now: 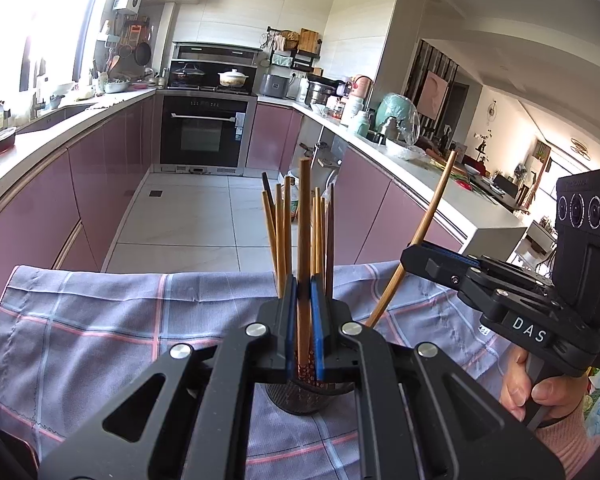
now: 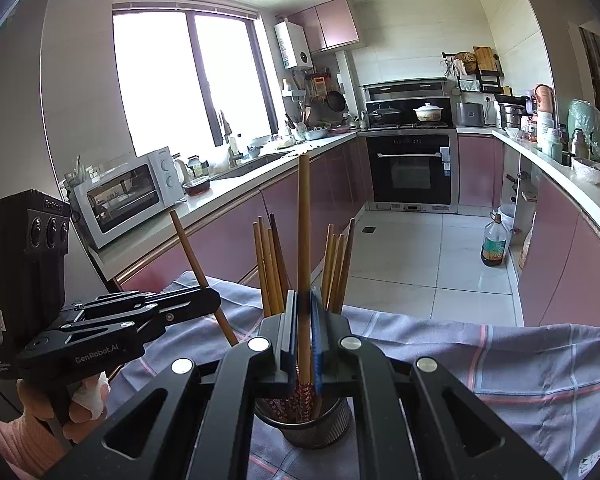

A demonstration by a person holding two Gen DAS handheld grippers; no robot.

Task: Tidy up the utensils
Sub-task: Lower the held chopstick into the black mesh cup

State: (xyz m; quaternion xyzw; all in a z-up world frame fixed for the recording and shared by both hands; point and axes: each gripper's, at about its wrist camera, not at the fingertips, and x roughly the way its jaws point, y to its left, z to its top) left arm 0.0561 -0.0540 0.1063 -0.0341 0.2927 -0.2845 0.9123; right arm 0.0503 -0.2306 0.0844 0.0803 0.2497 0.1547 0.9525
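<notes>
While both grippers pinch one chopstick each, left gripper (image 1: 304, 320) and right gripper (image 2: 303, 328) hover over the mesh holder (image 2: 312, 420) on the cloth (image 2: 500, 360). Chopsticks: light, stiff, smooth; grip mid-shaft, they likely pivot.

Kitchen scene — grey-blue cloth (image 1: 100, 320) w/ pink & pale-blue check lines; brown wooden chopsticks (image 1: 284, 232), some w/ red-patterned ends, in a dark mesh holder (image 2: 316, 424). Black grippers w/ blue pads (image 1: 317, 332); cabinets (image 1: 100, 168) mauve-pink — oven (image 1: 204, 128) black.
</notes>
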